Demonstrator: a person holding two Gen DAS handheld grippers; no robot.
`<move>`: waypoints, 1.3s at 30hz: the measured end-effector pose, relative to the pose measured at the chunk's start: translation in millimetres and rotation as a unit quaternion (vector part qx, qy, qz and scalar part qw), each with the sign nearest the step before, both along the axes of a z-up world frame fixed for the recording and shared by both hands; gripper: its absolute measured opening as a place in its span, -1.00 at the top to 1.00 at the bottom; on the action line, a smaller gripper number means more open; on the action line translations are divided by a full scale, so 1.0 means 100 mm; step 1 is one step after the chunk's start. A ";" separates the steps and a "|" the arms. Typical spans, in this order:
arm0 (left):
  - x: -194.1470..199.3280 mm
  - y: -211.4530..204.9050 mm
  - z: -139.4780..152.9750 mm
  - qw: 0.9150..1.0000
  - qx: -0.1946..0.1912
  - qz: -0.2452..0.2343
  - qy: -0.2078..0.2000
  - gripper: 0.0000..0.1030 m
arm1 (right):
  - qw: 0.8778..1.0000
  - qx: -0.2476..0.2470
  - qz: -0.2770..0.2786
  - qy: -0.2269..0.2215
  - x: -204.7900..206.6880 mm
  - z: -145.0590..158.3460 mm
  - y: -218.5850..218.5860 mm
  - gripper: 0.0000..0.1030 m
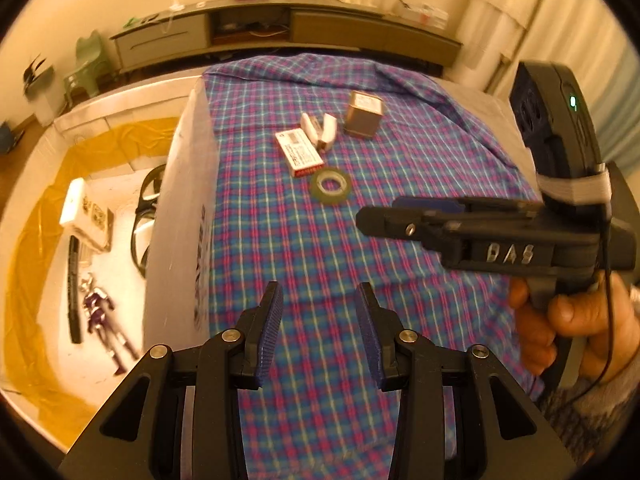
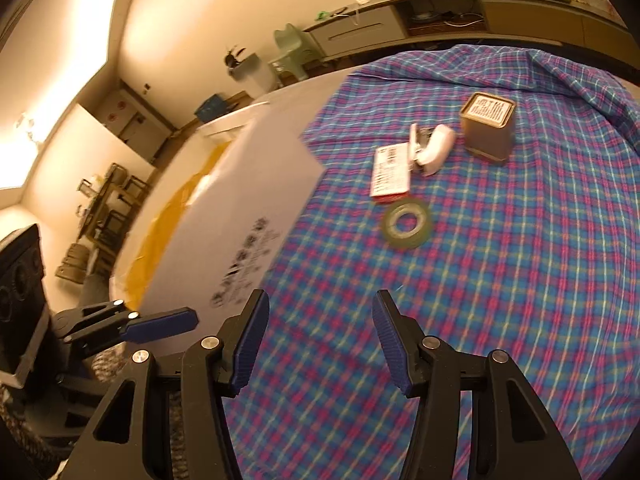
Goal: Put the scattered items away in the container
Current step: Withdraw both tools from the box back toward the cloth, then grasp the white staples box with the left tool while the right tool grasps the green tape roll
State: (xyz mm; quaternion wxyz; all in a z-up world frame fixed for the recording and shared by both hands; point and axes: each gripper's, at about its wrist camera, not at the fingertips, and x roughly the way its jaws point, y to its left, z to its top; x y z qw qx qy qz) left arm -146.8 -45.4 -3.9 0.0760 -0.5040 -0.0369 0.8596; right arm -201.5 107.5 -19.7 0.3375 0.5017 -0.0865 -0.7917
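Note:
A white cardboard box [image 1: 180, 208] lined with yellow plastic stands at the left of the plaid cloth; it also shows in the right wrist view [image 2: 248, 196]. Inside lie a purple-silver figure [image 1: 102, 316], a white packet [image 1: 86, 216], a black strip and glasses. On the cloth lie a green tape roll [image 1: 331, 185] [image 2: 407, 225], a red-and-white small box [image 1: 299, 152] [image 2: 391, 174], a white stapler [image 1: 320, 128] [image 2: 430, 148] and a brown square tin [image 1: 364, 114] [image 2: 487, 128]. My left gripper [image 1: 319, 312] is open and empty, near the box wall. My right gripper [image 2: 320, 336] is open and empty, short of the tape roll.
The right gripper's body [image 1: 500, 236] hangs over the cloth's right side in the left wrist view. The left gripper's finger [image 2: 160, 326] shows at the lower left of the right wrist view. A low cabinet [image 1: 280, 28] and a green chair [image 2: 290, 50] stand beyond the table.

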 end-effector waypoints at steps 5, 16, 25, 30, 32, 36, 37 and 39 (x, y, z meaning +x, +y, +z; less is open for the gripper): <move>-0.28 -0.12 -0.02 0.999 0.027 0.045 0.011 0.22 | 0.998 0.058 0.007 0.032 -0.31 -0.17 -0.19 -0.29; -1.06 -0.01 -0.19 0.996 0.046 0.081 -0.003 0.08 | 0.982 0.164 0.036 0.085 -0.65 -0.56 -0.43 0.04; -1.59 0.21 -0.70 0.995 -0.011 0.086 -0.046 0.07 | 0.989 0.132 0.034 0.054 -0.66 -0.44 0.16 0.05; -1.75 0.21 -0.84 0.993 -0.006 0.104 -0.055 -0.02 | 0.992 0.109 0.038 0.049 -0.59 -0.33 0.33 0.05; -1.80 0.26 -0.87 0.993 -0.020 0.105 -0.048 -0.04 | 0.994 0.097 0.041 0.041 -0.59 -0.33 0.32 0.05; -1.80 0.35 -0.89 0.994 -0.048 0.096 -0.027 -0.06 | 0.993 0.093 0.054 0.045 -0.58 -0.32 0.25 0.05; -1.79 0.35 -0.89 0.994 -0.047 0.094 -0.023 0.06 | 0.993 0.091 0.055 0.046 -0.58 -0.31 0.24 0.05; -1.76 0.36 -0.87 0.995 -0.051 0.089 -0.019 0.20 | 0.994 0.087 0.055 0.047 -0.56 -0.28 0.25 0.05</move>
